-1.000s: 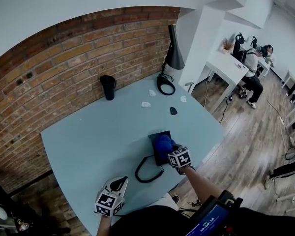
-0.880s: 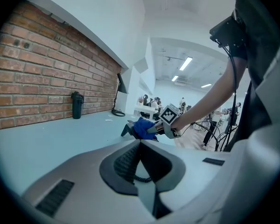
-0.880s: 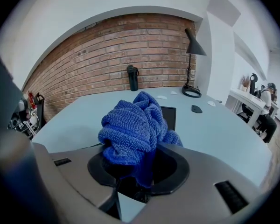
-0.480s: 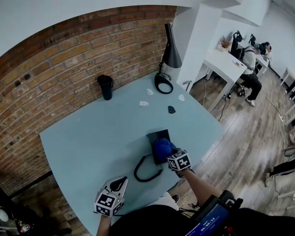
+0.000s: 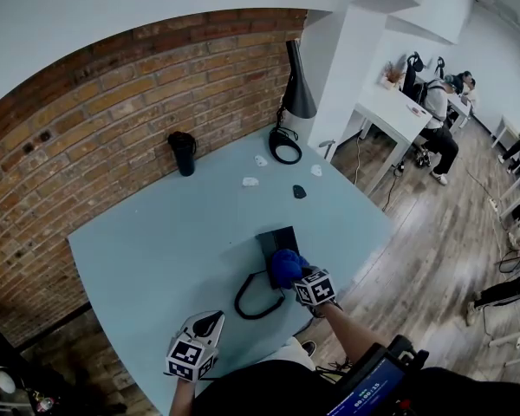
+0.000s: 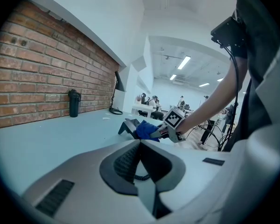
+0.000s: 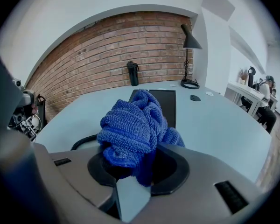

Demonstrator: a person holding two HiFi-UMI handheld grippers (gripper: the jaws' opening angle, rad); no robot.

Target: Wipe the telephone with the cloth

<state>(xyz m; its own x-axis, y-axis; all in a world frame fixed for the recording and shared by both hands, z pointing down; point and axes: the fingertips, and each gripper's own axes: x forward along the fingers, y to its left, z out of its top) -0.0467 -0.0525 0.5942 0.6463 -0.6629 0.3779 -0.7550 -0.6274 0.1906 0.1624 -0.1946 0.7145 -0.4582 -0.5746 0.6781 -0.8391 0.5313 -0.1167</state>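
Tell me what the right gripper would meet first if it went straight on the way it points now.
The right gripper, shut on the cloth, points at the telephone. Pushed straight on, the cloth would probably press onto the telephone's black face first; whether they already touch is unclear.

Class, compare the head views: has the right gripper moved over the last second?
Yes. Against the telephone, the right gripper with its cloth has slid toward the person, uncovering more of it.
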